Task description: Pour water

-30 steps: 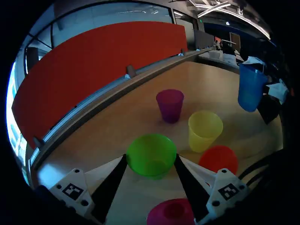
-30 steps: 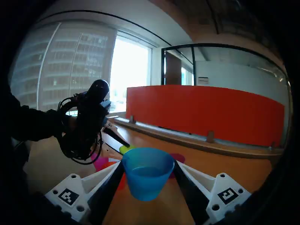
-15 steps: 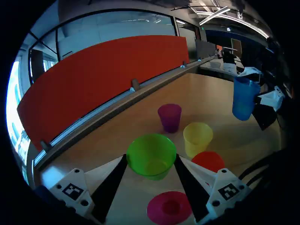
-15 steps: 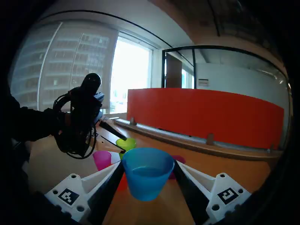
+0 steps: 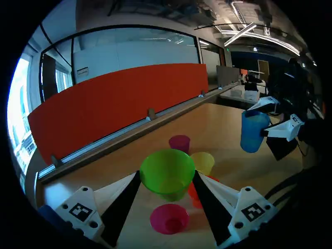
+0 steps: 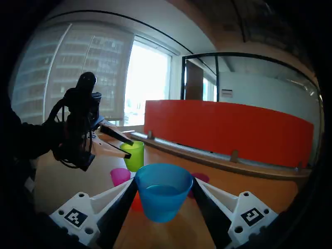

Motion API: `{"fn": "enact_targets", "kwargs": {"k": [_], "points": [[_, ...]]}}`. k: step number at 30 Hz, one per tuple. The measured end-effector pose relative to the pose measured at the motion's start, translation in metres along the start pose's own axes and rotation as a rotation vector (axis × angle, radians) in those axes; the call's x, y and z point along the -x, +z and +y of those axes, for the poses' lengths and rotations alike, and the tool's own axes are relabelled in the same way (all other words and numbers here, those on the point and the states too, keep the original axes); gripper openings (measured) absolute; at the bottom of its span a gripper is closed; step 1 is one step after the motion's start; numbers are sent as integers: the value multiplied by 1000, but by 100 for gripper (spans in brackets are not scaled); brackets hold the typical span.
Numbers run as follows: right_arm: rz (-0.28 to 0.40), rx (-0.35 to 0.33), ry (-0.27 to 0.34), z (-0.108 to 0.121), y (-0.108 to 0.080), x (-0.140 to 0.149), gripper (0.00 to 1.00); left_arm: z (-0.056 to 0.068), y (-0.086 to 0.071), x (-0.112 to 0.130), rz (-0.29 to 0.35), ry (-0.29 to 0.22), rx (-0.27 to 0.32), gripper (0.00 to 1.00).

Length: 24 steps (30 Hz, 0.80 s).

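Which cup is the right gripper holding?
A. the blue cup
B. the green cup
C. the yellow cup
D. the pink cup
A: in the right gripper view, the blue cup, with water in it, is squeezed between the two fingers of the right gripper. The green cup is the one held in the left gripper.

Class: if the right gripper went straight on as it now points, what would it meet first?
Probably the orange partition; the right gripper, holding the blue cup, looks aimed above the table, though depth is unclear.
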State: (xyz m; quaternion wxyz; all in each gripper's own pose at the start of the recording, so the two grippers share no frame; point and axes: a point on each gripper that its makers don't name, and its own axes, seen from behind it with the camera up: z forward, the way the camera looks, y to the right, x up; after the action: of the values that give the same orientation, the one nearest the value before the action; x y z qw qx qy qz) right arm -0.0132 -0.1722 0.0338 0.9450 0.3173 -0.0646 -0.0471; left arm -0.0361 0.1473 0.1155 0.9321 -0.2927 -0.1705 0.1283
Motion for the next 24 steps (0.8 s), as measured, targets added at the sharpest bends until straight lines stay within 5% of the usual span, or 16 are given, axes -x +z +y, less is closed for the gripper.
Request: {"fn": "enact_targets", "kwargs": {"k": [12,24], "points": [[-2,-20,1,-23,-8,1,94,27,-56,-7,99,-34,-5,89],[-24,-45,-1,-44,-12,14,94,50,-88,6,148,-84,6,89]]}}
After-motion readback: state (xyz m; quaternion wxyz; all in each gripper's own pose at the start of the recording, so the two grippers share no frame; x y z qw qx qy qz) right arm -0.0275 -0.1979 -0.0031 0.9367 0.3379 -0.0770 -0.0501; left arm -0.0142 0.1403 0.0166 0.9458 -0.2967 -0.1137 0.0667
